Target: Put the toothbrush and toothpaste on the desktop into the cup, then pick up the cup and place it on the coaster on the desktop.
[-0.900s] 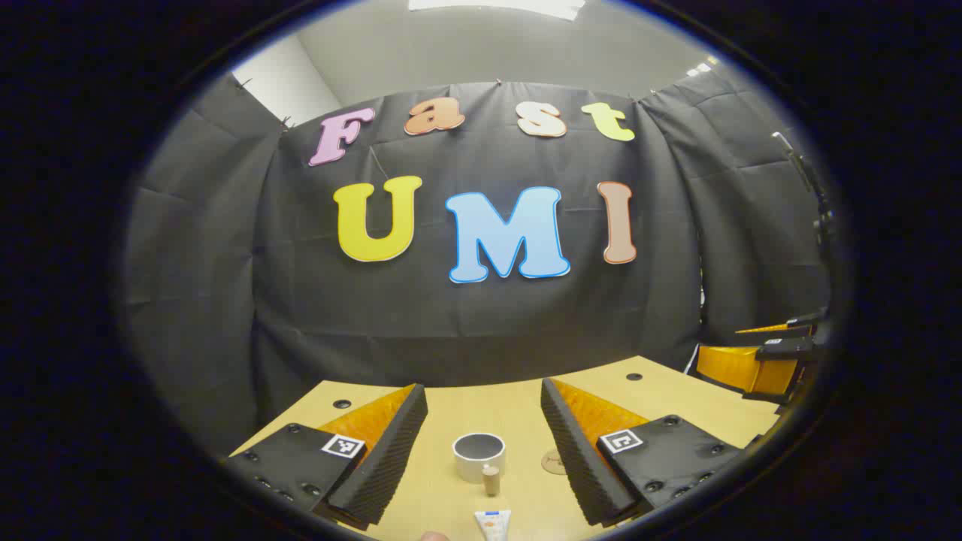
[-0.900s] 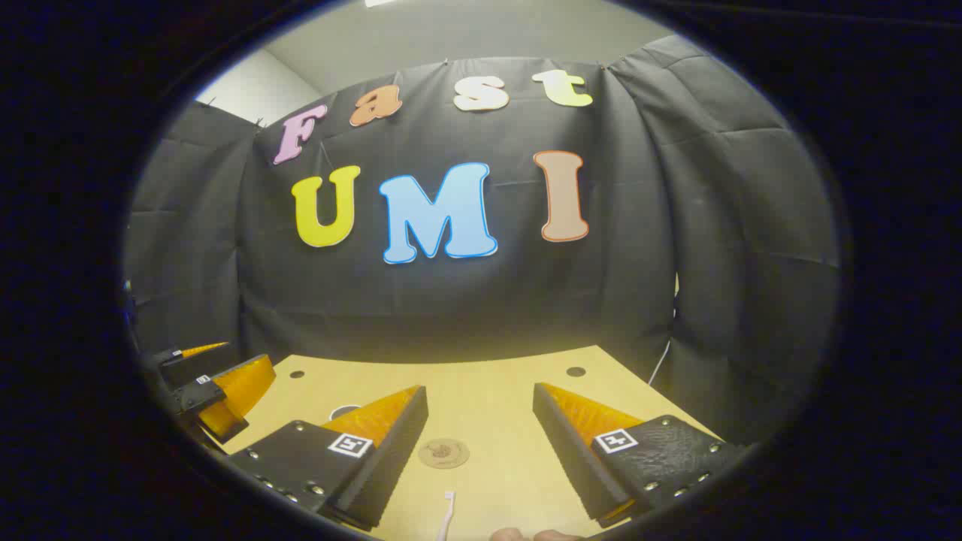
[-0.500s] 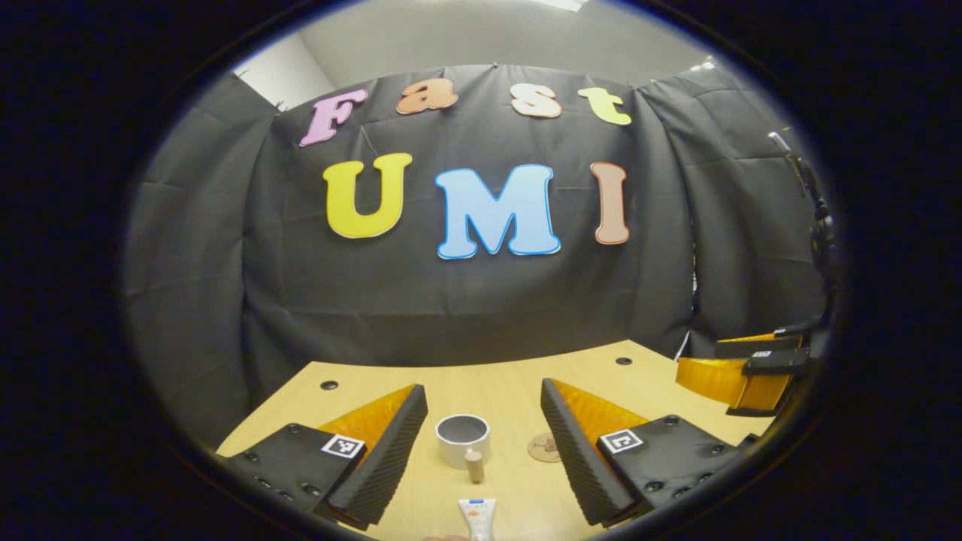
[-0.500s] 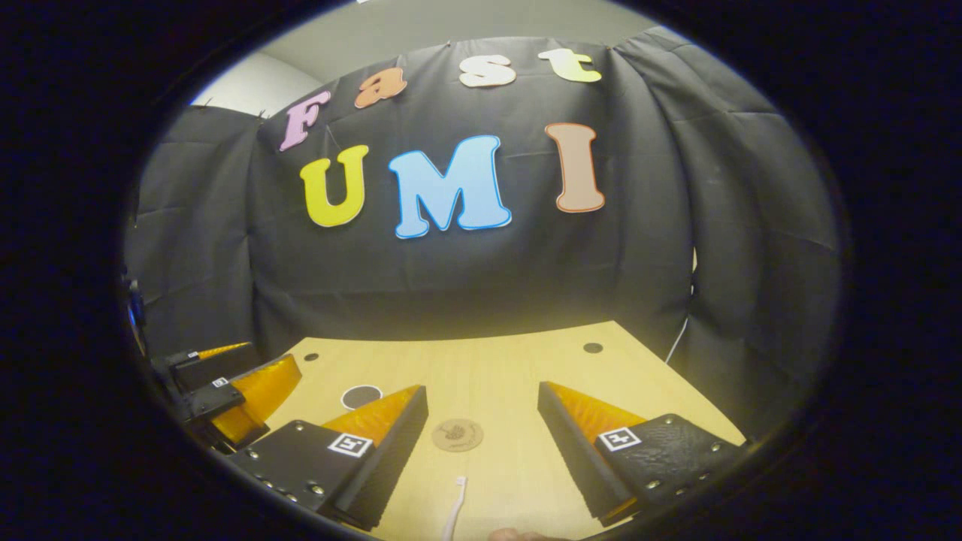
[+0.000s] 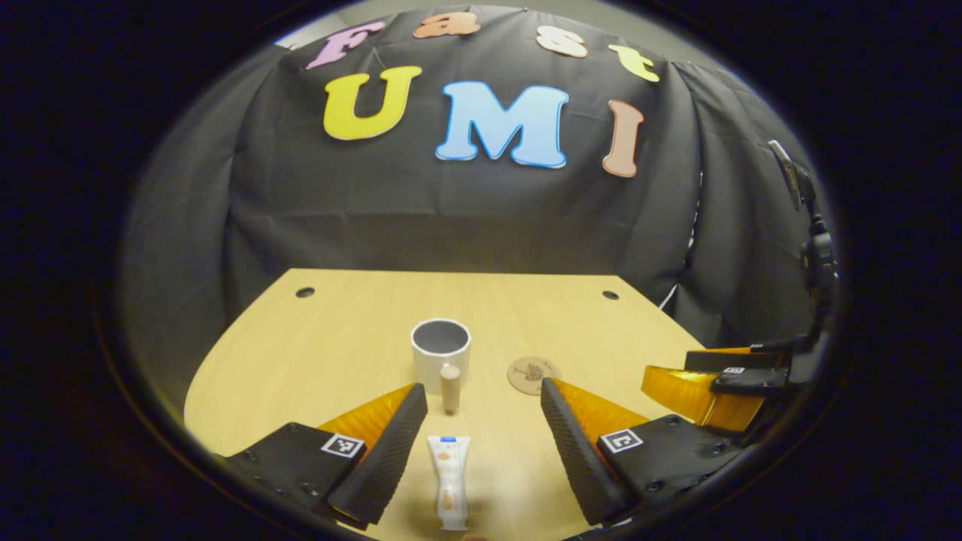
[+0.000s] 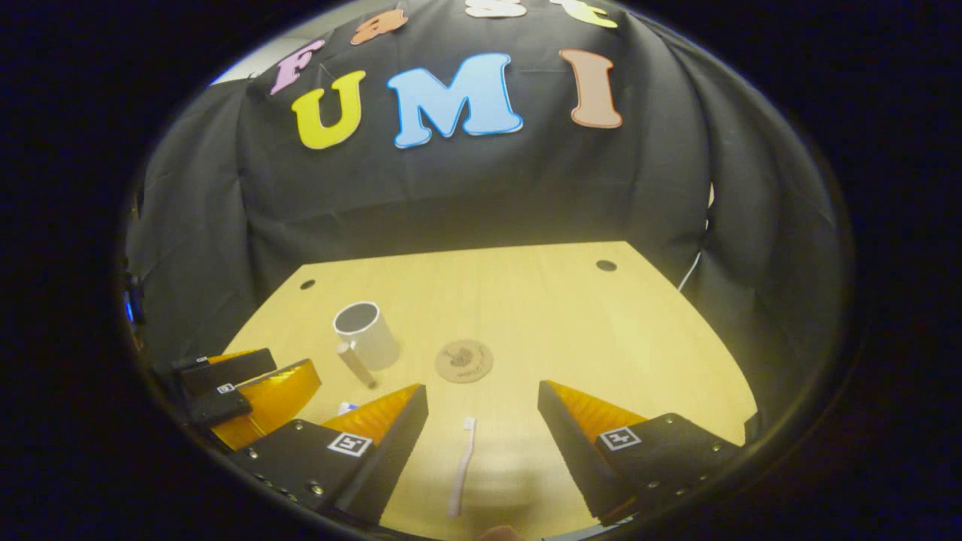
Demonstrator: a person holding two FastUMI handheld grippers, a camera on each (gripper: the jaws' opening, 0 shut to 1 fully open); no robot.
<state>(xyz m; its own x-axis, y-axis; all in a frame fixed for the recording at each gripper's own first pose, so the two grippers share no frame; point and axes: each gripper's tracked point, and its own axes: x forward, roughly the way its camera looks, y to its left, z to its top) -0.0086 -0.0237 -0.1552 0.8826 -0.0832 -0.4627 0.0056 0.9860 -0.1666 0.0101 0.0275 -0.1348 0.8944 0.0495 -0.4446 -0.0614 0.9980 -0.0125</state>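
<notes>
Lying flat on the desktop (image 5: pixel 323 346), nothing yet lifted. Left gripper (image 5: pixel 484 451) hangs above the toothpaste (image 5: pixel 449 481), fingers spread wide with nothing between them; tube lies lengthwise in the gap, touched by neither finger. Right gripper (image 6: pixel 481 443) likewise gapes wide and bare over the toothbrush (image 6: pixel 461 466), which lies along the gap, bristle end toward the coaster (image 6: pixel 464 361). Cup (image 5: pixel 440 353) stands upright near the desk's middle, mouth open; a small tan peg-like piece (image 5: pixel 449 387) stands just in front of it, touching or nearly so, cannot tell which. Coaster sits just beside the cup, apart from it. Handling, as judgement: toothpaste likely soft-walled and light, so grip mid-body across its width, gently, or it may buckle or squirt. Toothbrush stiff, thin, light, likely to roll or pivot; take it mid-handle, squarely. Cup looks rigid and smooth, possibly ceramic and heavier; pinch over the rim wall, and mind it tipping once loaded. Count: one toothpaste, one toothbrush, one cup, one coaster, one peg, two grippers.
</notes>
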